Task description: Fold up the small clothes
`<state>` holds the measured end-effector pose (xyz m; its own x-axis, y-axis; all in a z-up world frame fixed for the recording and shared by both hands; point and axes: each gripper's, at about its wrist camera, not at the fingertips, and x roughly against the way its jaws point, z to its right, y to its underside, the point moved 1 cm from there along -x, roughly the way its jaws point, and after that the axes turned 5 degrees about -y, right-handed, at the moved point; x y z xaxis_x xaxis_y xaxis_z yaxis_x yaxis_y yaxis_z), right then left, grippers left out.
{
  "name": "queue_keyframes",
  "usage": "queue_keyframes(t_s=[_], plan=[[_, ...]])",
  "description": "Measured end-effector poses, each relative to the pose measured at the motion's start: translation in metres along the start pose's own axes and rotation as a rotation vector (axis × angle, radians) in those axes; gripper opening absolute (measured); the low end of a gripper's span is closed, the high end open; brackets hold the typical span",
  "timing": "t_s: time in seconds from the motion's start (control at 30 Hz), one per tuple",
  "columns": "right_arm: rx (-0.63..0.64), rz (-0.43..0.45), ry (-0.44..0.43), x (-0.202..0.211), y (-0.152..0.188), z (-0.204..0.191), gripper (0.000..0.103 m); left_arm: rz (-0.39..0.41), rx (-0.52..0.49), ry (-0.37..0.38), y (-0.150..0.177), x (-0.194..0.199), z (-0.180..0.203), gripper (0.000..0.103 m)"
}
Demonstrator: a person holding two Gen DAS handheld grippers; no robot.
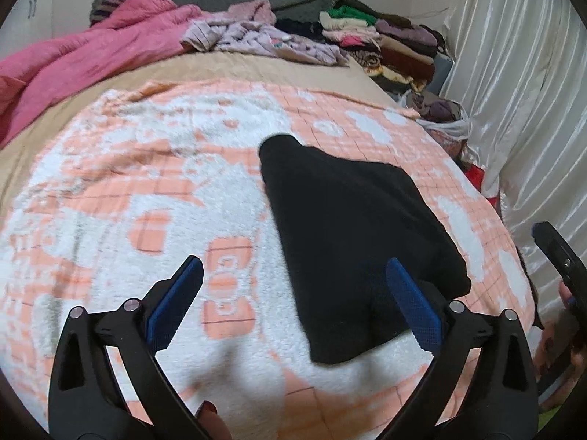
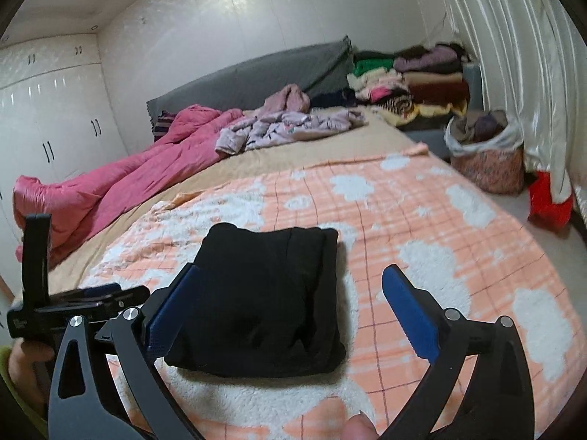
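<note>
Both jaws spread, empty: right gripper [image 2: 290,311] has the folded black garment [image 2: 264,300] dead ahead, nearer; from left gripper [image 1: 293,304] it lies ahead-right, long axis running away.

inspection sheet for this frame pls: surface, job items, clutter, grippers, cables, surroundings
Surface: peach-and-white blanket over a tan sheet on the bed.
Job's things: black garment folded, lying flat on the blanket.
Clutter: pink duvet, loose lilac clothes, stacked clothes at the far end.
Grippers: left gripper and right gripper open, holding nothing.
Cables: nothing seen.
Surroundings: white curtain, wardrobe, basket on the floor.
</note>
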<state>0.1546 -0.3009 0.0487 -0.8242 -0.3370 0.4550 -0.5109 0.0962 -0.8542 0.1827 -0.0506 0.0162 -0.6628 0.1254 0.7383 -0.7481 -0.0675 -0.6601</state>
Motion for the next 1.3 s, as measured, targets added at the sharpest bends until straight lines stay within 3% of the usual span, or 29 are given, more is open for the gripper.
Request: queue_keyframes(t_s=[0.37,0.63,0.9,1.3], plan=[[0.088,0.084,0.072,0.033,0.012,-0.026,0.098,0.081,-0.016,-0.034,0.011,0.043,-0.016,0.093],[0.073,0.057,0.077,0.046,0.033,-0.032,0.098,0.12,-0.057,-0.045,0.034,0.068,-0.019,0.093],[0.109,0.047,0.099,0.057,0.053,-0.042,0.098,0.134,-0.058,-0.072,0.06,0.078,-0.025,0.093],[0.148,0.029,0.15,0.059,0.085,-0.046,0.098,0.094,-0.062,-0.106,0.093,0.073,-0.028,0.093]])
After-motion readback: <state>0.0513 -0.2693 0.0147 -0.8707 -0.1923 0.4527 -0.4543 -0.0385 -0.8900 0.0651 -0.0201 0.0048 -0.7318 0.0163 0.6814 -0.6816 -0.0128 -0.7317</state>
